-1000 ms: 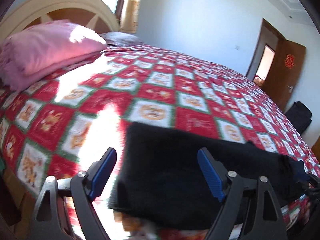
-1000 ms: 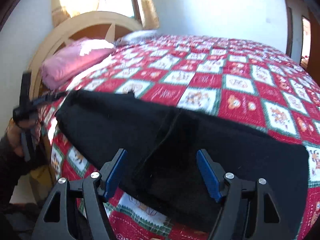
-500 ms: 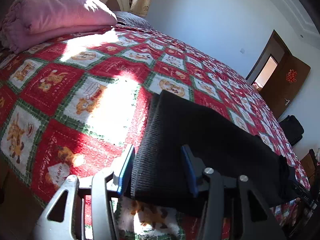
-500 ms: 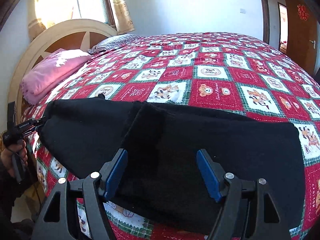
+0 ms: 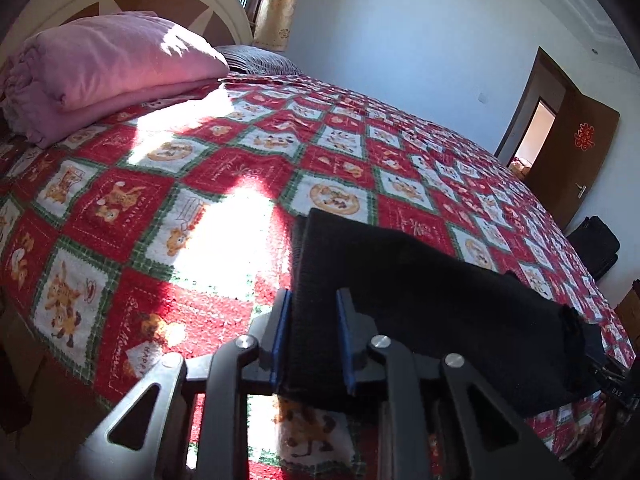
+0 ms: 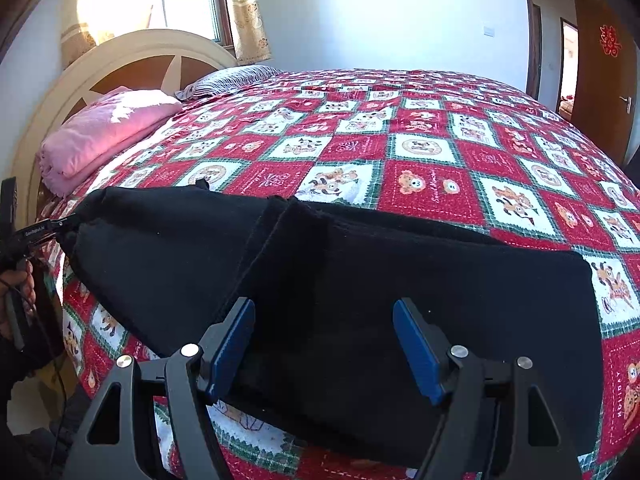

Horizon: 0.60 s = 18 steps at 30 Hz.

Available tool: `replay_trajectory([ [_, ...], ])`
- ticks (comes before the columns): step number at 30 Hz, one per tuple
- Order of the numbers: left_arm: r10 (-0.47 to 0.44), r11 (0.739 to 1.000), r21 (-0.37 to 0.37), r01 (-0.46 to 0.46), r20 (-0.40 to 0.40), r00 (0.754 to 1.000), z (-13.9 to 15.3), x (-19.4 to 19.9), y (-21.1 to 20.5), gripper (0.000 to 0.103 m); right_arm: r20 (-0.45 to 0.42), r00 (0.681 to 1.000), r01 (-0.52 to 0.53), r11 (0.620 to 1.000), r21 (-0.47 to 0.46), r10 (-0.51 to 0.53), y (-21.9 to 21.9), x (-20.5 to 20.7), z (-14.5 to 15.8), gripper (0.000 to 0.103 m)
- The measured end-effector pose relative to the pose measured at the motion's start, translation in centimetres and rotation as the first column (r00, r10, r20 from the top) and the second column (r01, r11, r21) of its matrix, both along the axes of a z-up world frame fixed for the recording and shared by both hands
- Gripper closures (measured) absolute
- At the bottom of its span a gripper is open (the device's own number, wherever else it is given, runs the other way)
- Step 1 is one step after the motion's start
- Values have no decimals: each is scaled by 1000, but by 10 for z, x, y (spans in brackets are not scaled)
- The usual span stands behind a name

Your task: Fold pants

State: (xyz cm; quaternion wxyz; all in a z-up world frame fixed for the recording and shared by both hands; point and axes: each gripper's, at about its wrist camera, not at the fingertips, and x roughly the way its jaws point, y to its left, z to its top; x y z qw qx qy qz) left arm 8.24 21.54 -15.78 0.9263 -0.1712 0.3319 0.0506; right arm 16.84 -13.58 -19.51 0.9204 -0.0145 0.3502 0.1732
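Note:
The black pants (image 6: 360,280) lie folded lengthwise along the near edge of the bed, on a red, white and green patterned quilt (image 6: 420,148). In the left wrist view my left gripper (image 5: 312,300) is shut on the near end of the pants (image 5: 420,300), with the cloth pinched between its blue pads. That gripper also shows at the far left of the right wrist view (image 6: 60,226), holding the pants' end. My right gripper (image 6: 324,312) is open, its blue pads spread just above the middle of the pants.
A folded pink blanket (image 5: 104,68) and a striped pillow (image 6: 228,80) lie by the cream headboard (image 6: 132,60). A brown door (image 5: 576,152) stands open at the far right, with a dark bag (image 5: 596,244) on the floor beside the bed.
My left gripper moved forward onto the pants' end and closed from wide open to shut on the cloth. My right gripper stayed open over the pants, and the cloth was drawn flatter.

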Motion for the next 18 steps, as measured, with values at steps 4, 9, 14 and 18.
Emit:
replay_trajectory([
  [4, 1, 1000, 8, -1, -45, 999, -14, 4, -2, 70, 2, 1000, 2, 1000, -11, -2, 1, -1, -1, 30],
  [9, 9, 998, 61, -8, -12, 1000, -13, -2, -18, 59, 3, 1000, 4, 1000, -26, -4, 4, -1, -2, 30],
  [14, 18, 994, 107, -14, -36, 999, -19, -1, -27, 57, 8, 1000, 2, 999, -43, -2, 5, -3, -3, 30],
  [18, 54, 985, 164, -52, -6, 999, -13, -7, -34, 60, 14, 1000, 1, 998, -58, 0, 7, -3, -4, 30],
])
